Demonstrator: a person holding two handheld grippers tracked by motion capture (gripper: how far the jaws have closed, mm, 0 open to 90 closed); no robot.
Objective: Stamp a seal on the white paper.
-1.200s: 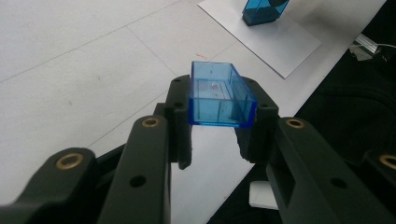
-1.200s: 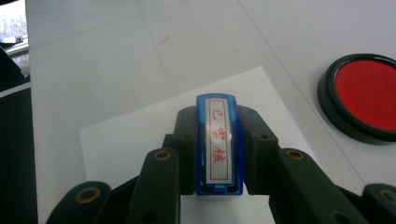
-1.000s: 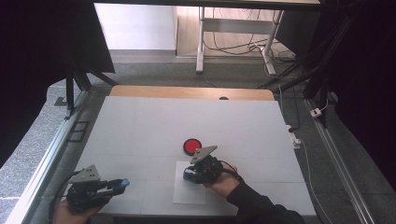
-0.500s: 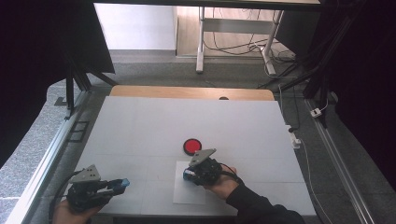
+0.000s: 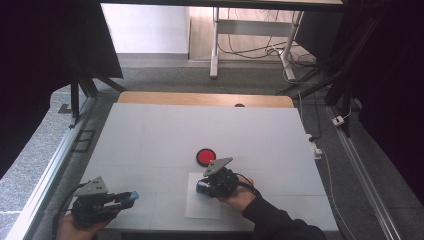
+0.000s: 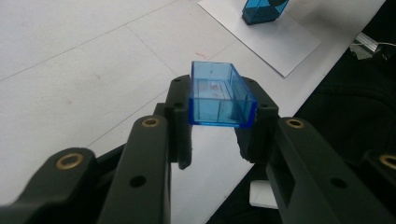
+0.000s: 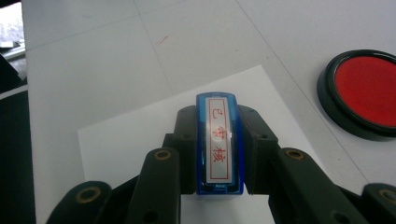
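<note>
My right gripper (image 5: 202, 187) (image 7: 218, 125) is shut on a blue stamp (image 7: 219, 140) whose white label carries red characters. It holds the stamp over a white sheet of paper (image 5: 202, 207) (image 7: 135, 126). In the left gripper view the stamp (image 6: 261, 10) seems to stand with its lower end on the sheet (image 6: 280, 39). A round red ink pad (image 5: 205, 157) (image 7: 365, 88) with a black rim lies just beyond the sheet. At the table's front left, my left gripper (image 5: 129, 198) (image 6: 217, 100) is shut on a clear blue cap (image 5: 132, 195) (image 6: 220, 93), held a little above the table.
The white table (image 5: 150, 135) has a wooden strip (image 5: 200, 99) along its far edge. Metal frame rails (image 5: 55, 165) run along both sides. Cables and a desk frame (image 5: 250, 30) stand on the floor beyond the table.
</note>
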